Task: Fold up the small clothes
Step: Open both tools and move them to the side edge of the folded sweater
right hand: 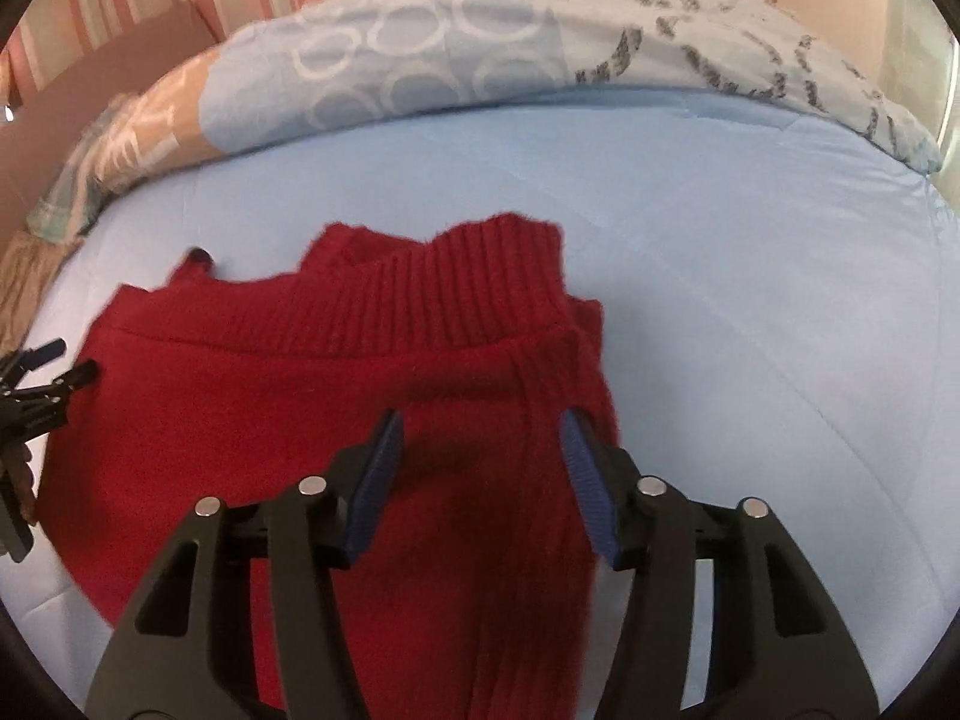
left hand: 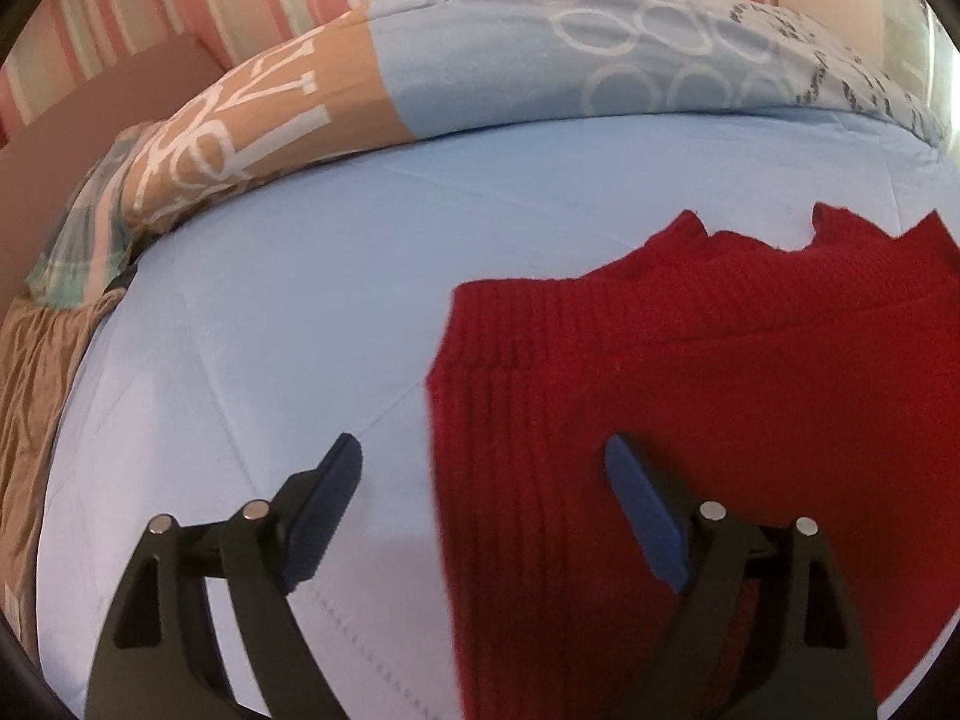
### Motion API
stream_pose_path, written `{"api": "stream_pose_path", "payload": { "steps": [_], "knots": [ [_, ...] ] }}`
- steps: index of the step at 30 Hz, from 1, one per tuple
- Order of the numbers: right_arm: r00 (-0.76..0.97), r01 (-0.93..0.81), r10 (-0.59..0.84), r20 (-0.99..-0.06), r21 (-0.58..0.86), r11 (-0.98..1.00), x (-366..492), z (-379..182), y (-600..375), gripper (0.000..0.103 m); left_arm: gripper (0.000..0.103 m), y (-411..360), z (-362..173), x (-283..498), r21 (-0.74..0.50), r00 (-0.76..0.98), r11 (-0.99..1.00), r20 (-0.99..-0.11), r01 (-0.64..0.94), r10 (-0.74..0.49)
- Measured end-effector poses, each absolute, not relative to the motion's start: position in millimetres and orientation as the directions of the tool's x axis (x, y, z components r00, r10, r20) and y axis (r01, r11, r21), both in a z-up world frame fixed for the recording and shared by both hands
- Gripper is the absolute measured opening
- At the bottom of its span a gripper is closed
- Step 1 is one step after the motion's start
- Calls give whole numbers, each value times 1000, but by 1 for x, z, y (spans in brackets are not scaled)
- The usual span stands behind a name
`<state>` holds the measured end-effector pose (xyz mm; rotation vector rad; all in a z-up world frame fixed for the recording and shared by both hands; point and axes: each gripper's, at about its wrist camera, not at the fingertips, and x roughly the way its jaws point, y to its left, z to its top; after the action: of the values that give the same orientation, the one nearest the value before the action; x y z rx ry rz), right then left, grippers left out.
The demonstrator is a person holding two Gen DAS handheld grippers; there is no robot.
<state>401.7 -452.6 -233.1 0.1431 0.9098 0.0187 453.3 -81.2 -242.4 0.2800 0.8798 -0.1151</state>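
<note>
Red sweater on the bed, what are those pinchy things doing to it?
A person is folding the sweater with two handheld grippers. It lies on the blue bedsheet, already partly folded, with its ribbed hem doubled over on top. The left gripper hangs open over the sweater's left edge, and the right gripper hangs open over its right side. Neither one is pinching the sweater now.

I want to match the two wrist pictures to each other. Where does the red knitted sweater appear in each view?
Left wrist: the red sweater fills the lower right, under the right finger of the open left gripper.
Right wrist: it fills the lower left and centre, beneath the open right gripper.
Shared landmark: the blue pillow with white circles at the top of both views.
</note>
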Motion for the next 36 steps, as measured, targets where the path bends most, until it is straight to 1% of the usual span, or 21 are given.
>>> {"api": "stream_pose_path", "payload": {
  "steps": [1,2,3,4,6,8,12,13,14,15,16,17,18,20,23,25,27,29,30,36],
  "knots": [
    [637,42,65,-768,119,992,389,-223,-453,65,84,-78,-237,448,184,634,962,-773,204,14],
    [666,37,53,-744,103,994,373,-214,-449,75,84,-75,-232,442,169,637,966,-771,194,7],
    [683,27,57,-728,103,994,363,-207,-445,80,84,-72,-225,432,140,639,973,-769,185,-11],
    [692,11,68,-719,104,994,352,-202,-440,81,84,-71,-220,423,108,636,978,-771,181,-32],
    [678,-27,86,-730,93,995,337,-201,-424,81,84,-77,-215,401,47,620,980,-780,193,-85],
    [662,-71,96,-743,65,995,325,-207,-401,81,85,-91,-214,386,42,618,976,-780,215,-102],
    [624,-130,99,-775,23,991,326,-238,-368,79,86,-131,-235,365,102,605,959,-792,262,-81],
    [607,-140,89,-790,3,990,329,-249,-364,79,86,-134,-243,363,116,603,958,-795,263,-70],
    [593,-142,52,-804,-41,989,332,-261,-362,76,87,-136,-249,362,145,606,954,-794,262,-46],
    [592,-138,37,-805,-56,989,331,-266,-366,75,88,-137,-254,361,181,620,946,-784,268,-26],
    [596,-123,46,-802,-34,992,329,-268,-374,75,88,-136,-257,361,201,626,940,-779,275,-17],
    [593,-93,57,-803,2,996,328,-268,-387,72,90,-133,-258,361,216,631,936,-776,278,-8],
    [590,-87,54,-805,4,996,327,-267,-392,63,92,-129,-259,360,229,635,935,-773,271,6],
    [586,-94,35,-809,-24,995,323,-262,-397,62,92,-118,-260,360,226,625,941,-780,253,19],
    [568,-100,49,-821,-9,995,322,-261,-400,63,92,-104,-259,360,175,595,955,-804,238,-1],
    [560,-90,57,-826,7,996,324,-256,-401,66,92,-106,-257,359,188,592,953,-806,238,11],
    [563,-74,65,-824,28,997,321,-249,-399,83,91,-109,-254,358,181,584,956,-812,230,13],
    [591,-55,47,-805,18,998,312,-239,-395,93,91,-112,-250,357,155,571,961,-821,230,-4],
    [598,-49,39,-800,12,999,309,-235,-393,97,91,-115,-249,356,144,564,963,-826,228,-10],
    [580,-18,11,-814,1,1000,301,-226,-396,98,92,-131,-240,353,115,547,965,-836,236,-34]
  ]
}}
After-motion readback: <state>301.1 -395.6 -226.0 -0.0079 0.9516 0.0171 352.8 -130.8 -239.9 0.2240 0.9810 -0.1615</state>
